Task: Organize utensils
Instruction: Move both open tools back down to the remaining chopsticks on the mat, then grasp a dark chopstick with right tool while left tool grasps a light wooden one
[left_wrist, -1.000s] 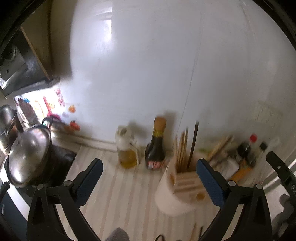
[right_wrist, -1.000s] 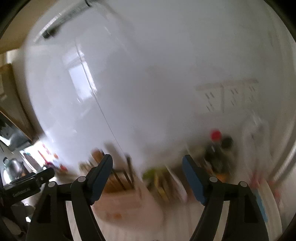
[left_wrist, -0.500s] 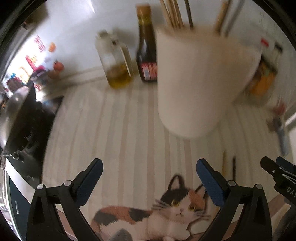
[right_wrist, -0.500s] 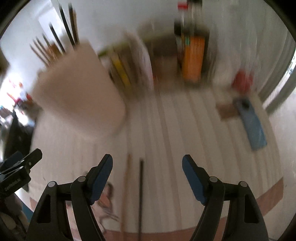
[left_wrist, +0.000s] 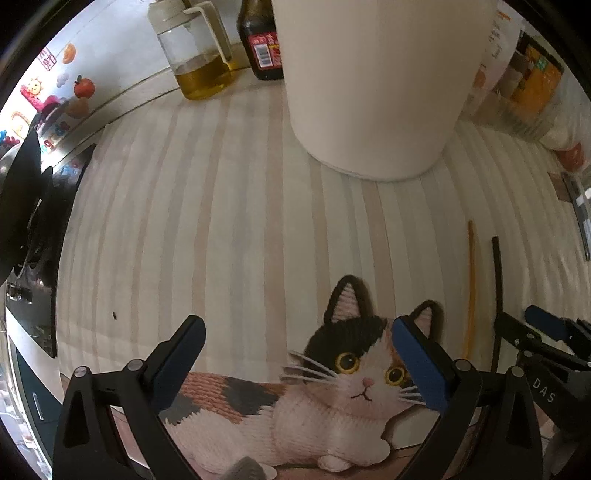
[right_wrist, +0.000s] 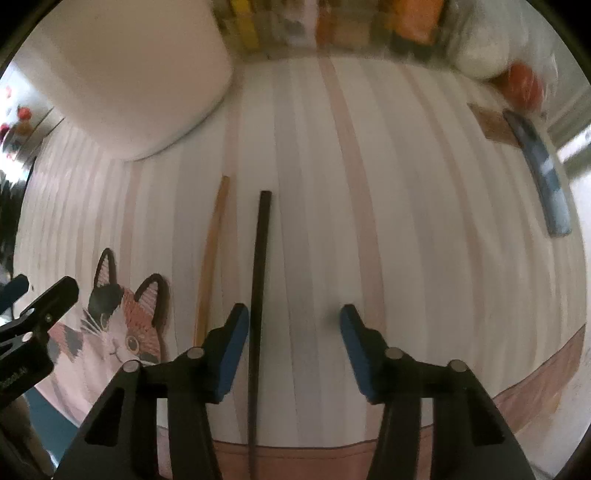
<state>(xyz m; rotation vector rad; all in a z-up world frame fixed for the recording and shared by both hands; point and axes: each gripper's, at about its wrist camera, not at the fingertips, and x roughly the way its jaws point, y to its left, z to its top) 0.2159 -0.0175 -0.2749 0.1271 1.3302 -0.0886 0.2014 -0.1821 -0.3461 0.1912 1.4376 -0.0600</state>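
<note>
A black chopstick and a light wooden chopstick lie side by side on a striped cat-print mat. A white utensil holder stands behind them; it also shows in the right wrist view. My right gripper is open and low over the mat, with the black chopstick just inside its left finger. My left gripper is open and empty above the cat picture, left of the chopsticks.
An oil jug and a dark sauce bottle stand left of the holder. Packets and jars crowd the back right. A blue flat object lies at the right. A stove is at the left.
Both grippers have tilted down from the wall and dropped close to the mat. The right gripper now straddles the black chopstick's side. Both stay open.
</note>
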